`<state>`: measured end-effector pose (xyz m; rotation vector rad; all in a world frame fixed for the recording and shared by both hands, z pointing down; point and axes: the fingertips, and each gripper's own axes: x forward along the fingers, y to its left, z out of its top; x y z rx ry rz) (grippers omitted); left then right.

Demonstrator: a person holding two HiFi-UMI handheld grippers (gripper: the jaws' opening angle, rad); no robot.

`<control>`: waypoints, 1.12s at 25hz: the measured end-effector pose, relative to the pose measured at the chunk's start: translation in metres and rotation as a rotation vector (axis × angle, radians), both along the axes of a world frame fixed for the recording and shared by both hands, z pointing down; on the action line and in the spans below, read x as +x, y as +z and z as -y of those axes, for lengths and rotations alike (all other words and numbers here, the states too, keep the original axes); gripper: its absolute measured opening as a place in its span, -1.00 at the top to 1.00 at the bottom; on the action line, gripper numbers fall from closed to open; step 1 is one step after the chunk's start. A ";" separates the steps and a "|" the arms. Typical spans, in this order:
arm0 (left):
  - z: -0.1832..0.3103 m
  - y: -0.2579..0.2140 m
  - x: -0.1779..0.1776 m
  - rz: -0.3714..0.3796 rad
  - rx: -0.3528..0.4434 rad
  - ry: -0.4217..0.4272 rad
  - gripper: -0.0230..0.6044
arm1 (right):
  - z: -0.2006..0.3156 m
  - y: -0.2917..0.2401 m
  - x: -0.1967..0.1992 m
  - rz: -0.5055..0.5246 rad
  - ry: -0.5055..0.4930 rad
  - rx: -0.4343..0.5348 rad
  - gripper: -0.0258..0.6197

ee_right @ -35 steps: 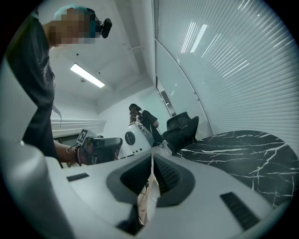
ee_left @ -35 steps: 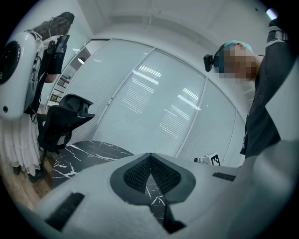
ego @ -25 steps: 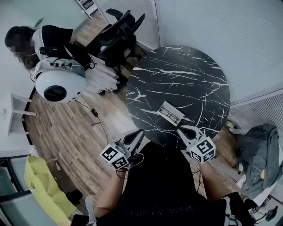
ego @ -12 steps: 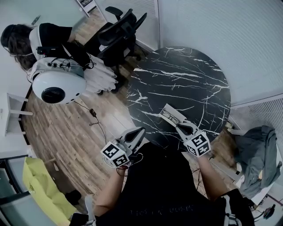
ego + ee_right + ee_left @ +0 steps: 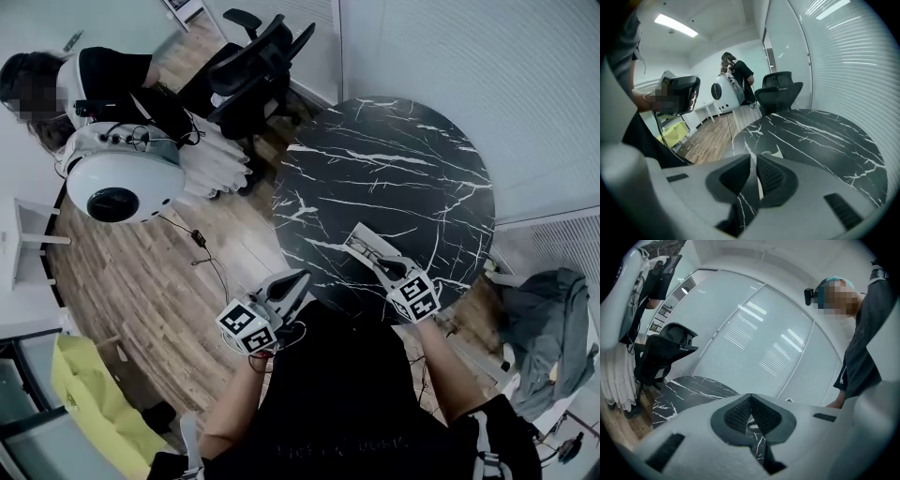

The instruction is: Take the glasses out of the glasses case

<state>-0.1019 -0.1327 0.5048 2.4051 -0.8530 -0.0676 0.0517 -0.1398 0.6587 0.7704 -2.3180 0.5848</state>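
Note:
An open white glasses case point(image 5: 364, 244) lies near the front edge of the round black marble table point(image 5: 394, 159). Something dark lies inside it, probably the glasses. My right gripper point(image 5: 379, 263) has its tips at the near end of the case. In the right gripper view its jaws point(image 5: 753, 157) stand almost together with only a thin slit, nothing held, and a white corner of the case point(image 5: 777, 151) shows just beyond them. My left gripper point(image 5: 301, 276) hovers off the table's front left edge, shut and empty point(image 5: 750, 398).
A black office chair point(image 5: 253, 66) stands behind the table on the wood floor. A person sits at the back left behind a large white round device point(image 5: 117, 183). A yellow object point(image 5: 84, 394) is at the lower left. Grey cloth point(image 5: 553, 319) lies at the right.
My right gripper has moved forward and left, from off the table's edge up to the near end of the case. The left gripper has barely shifted.

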 end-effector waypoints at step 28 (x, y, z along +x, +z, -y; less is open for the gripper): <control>0.017 0.007 -0.013 0.012 -0.062 -0.019 0.87 | 0.015 0.085 -0.008 -0.197 -0.070 -0.138 0.81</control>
